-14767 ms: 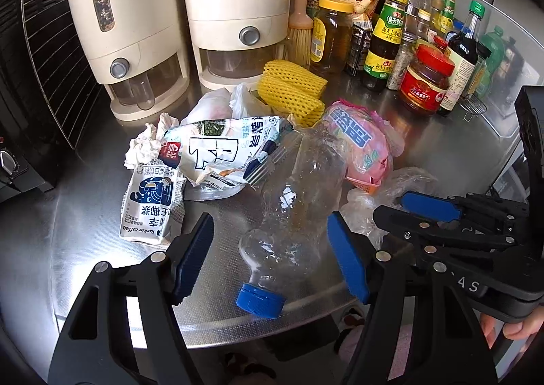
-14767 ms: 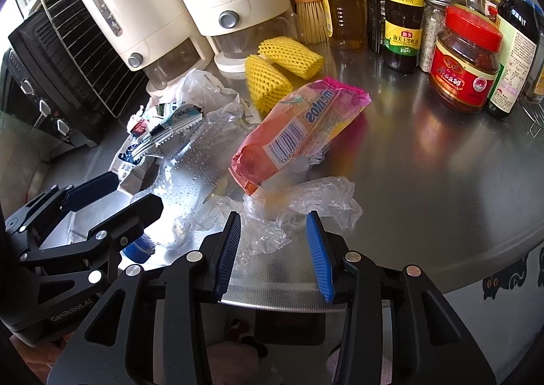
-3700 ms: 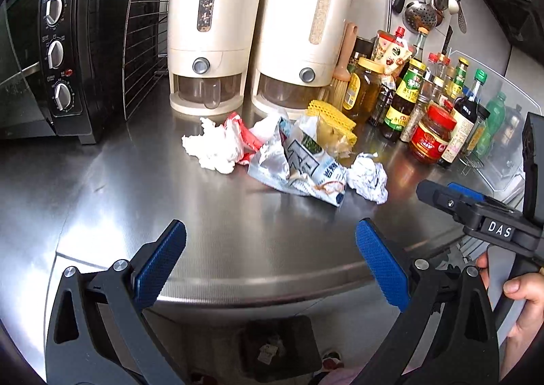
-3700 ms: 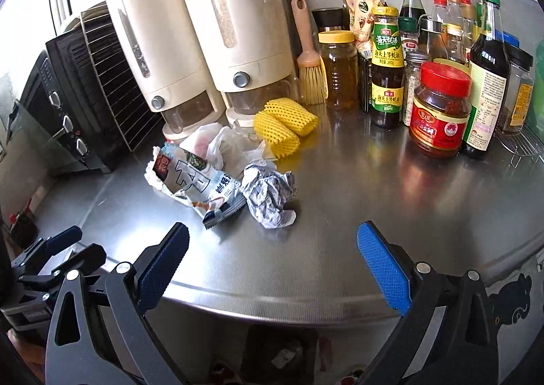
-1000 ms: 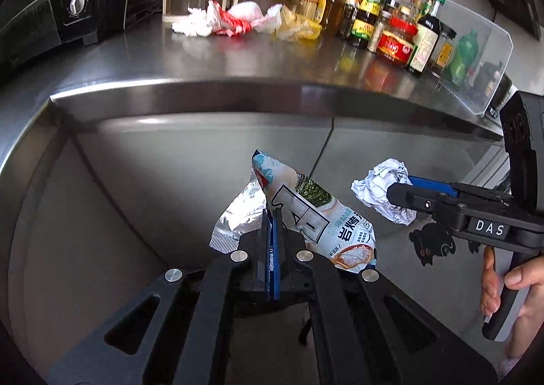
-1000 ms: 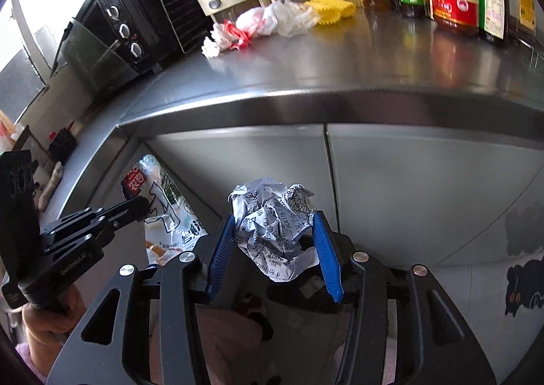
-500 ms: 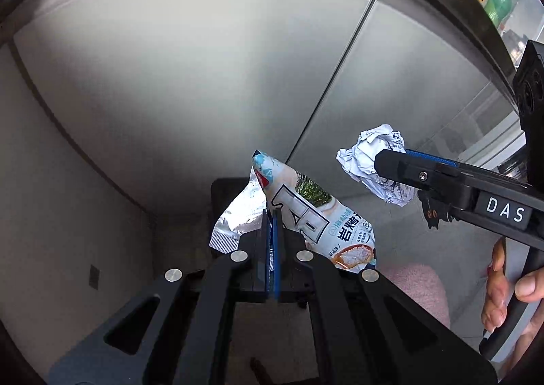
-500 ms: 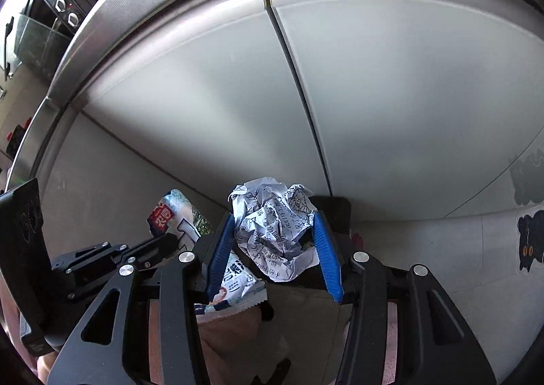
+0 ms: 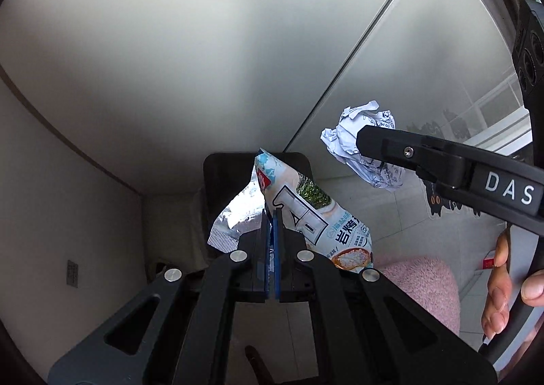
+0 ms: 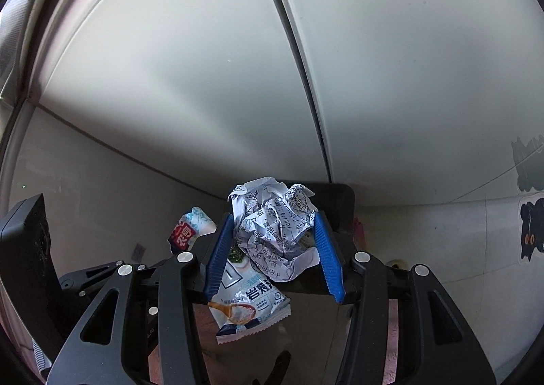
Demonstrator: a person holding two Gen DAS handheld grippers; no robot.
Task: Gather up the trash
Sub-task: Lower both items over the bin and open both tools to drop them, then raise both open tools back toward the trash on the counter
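Observation:
My left gripper (image 9: 271, 225) is shut on a white and blue snack wrapper (image 9: 306, 211) with a silver lining. The wrapper hangs over a dark bin (image 9: 221, 187) on the floor by the cabinet. My right gripper (image 10: 273, 249) is shut on a crumpled ball of printed paper (image 10: 275, 225), held above the same bin (image 10: 343, 211). The paper ball (image 9: 360, 153) and the right gripper also show in the left wrist view, to the right of the wrapper. The wrapper (image 10: 248, 300) shows under the paper in the right wrist view.
Pale cabinet doors (image 9: 204, 45) fill the background, with a seam between them (image 10: 299, 79). A pink fluffy slipper (image 9: 425, 279) is on the tiled floor at the right. Black cat stickers (image 10: 530, 232) are on the lower wall.
Both grippers have dropped from counter height to below the counter edge and now point down at the bin. Each still holds its piece of trash.

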